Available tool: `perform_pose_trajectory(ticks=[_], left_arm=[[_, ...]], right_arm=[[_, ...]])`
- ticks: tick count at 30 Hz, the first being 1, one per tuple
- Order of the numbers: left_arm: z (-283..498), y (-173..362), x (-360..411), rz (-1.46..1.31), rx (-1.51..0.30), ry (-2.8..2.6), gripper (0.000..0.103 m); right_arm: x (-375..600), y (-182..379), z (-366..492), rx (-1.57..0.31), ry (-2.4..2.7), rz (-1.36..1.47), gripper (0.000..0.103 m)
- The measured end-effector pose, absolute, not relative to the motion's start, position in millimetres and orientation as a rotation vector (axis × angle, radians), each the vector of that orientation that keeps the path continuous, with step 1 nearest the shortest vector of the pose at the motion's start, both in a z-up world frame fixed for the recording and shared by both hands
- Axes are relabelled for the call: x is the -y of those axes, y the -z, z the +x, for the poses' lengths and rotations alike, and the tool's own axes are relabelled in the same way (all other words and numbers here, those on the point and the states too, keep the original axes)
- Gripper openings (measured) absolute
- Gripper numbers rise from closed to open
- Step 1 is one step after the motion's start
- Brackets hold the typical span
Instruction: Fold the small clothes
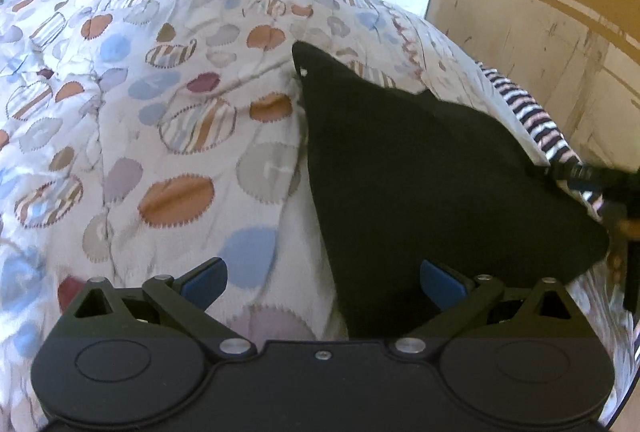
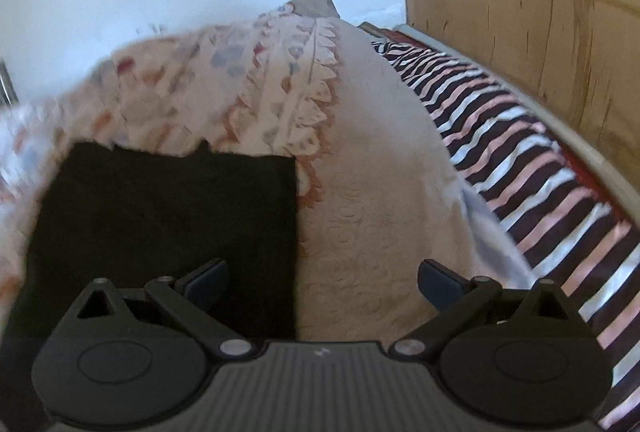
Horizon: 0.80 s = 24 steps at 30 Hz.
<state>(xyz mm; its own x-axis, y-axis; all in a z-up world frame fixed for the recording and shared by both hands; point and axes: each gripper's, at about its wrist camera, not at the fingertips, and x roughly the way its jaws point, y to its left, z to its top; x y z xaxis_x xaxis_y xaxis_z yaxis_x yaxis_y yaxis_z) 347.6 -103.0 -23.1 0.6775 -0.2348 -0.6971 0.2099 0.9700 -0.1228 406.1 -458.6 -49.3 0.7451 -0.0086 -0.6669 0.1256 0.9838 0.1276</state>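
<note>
Both the left gripper (image 1: 323, 282) and right gripper (image 2: 322, 280) gape wide, empty — black cloth (image 1: 420, 168) lies folded on the patterned quilt (image 1: 160, 112).

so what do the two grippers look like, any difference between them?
Left gripper: black body, smooth plate, silver pivot screws, angled black link arms, bright blue pads. Right gripper: same build, but a ribbed grey plate with a small white mark, and its pads look darker. No cables or sleeves visible.
</note>
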Motion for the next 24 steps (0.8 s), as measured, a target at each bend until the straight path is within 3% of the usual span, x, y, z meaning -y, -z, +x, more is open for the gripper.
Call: perform_pose_trajectory(ticks=[4, 9, 11, 13, 15, 17, 19, 20, 21, 24], left_arm=[[371, 22, 103, -0.031, -0.790, 0.249, 0.102], [401, 30, 102, -0.077, -0.831, 0.284, 0.102], [415, 37, 100, -0.133, -0.884, 0.311, 0.100], [426, 43, 96, -0.198, -0.927, 0.340, 0.093], [432, 48, 94, -0.249, -0.953, 0.345, 0.089], [435, 49, 94, -0.275, -0.958, 0.364, 0.076], [437, 49, 96, -0.304, -0.964, 0.429, 0.033], [438, 48, 99, -0.301, -0.967, 0.431, 0.028], [439, 45, 102, -0.280, -0.963, 0.421, 0.013], [434, 31, 106, -0.237, -0.912, 0.426, 0.011]], right_arm=[[460, 52, 404, -0.694, 0.060, 0.167, 0.089], [459, 48, 404, -0.688, -0.194, 0.321, 0.088], [450, 48, 409, -0.723, -0.210, 0.297, 0.077], [446, 52, 415, -0.757, -0.206, 0.282, 0.074], [449, 54, 418, -0.763, -0.208, 0.322, 0.061], [453, 56, 417, -0.764, -0.200, 0.369, 0.030], [459, 59, 417, -0.761, -0.206, 0.429, 0.017], [461, 59, 416, -0.755, -0.205, 0.445, 0.012], [461, 58, 415, -0.745, -0.202, 0.447, 0.011], [456, 45, 405, -0.684, -0.197, 0.429, 0.008]])
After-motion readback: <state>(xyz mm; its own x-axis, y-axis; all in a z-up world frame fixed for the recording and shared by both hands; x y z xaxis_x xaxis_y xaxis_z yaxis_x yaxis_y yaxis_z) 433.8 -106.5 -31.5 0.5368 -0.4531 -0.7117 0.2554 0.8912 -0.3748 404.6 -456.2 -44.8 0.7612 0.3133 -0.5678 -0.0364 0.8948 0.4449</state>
